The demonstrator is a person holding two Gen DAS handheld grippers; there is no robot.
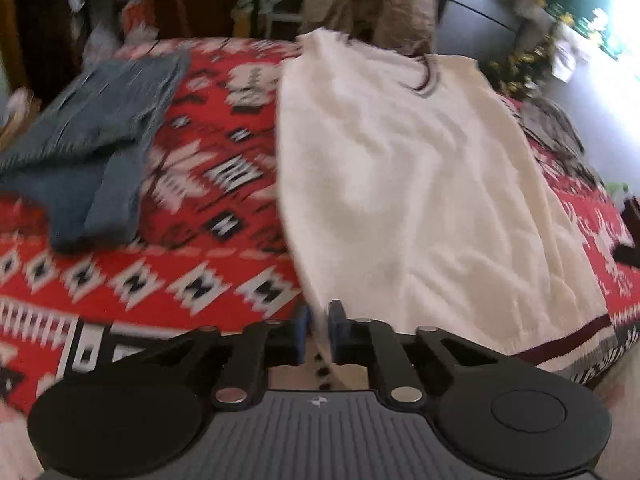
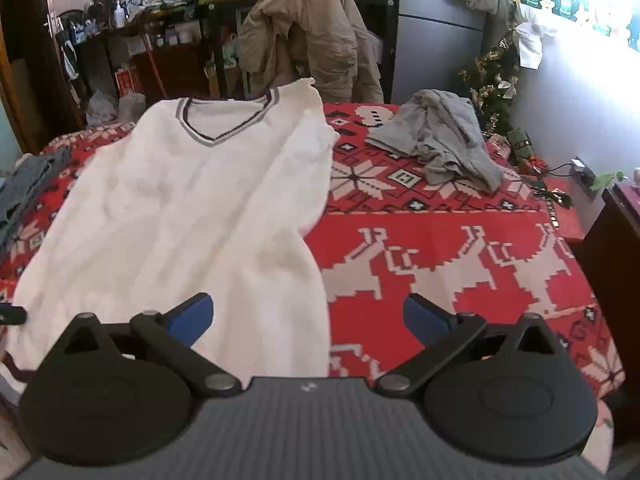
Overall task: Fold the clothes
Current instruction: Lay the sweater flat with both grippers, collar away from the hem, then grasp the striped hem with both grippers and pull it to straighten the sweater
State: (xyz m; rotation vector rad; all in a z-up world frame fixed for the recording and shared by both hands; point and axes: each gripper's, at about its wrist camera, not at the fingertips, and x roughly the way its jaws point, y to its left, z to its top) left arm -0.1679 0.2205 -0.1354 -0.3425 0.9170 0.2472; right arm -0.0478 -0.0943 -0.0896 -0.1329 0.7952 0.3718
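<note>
A lived-in home bedroom; patterned red bedspread (image 2: 440,240); cluttered shelves (image 2: 160,8); jacket-draped chair (image 2: 308,40)

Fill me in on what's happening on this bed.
A person with a gripper in each hand is folding clothes. The white V-neck sweater lies spread on the red patterned blanket. The left gripper is pinched on the sweater's near edge, while the right gripper hangs open over its hem. A blue garment and a crumpled grey one lie to either side.
</note>
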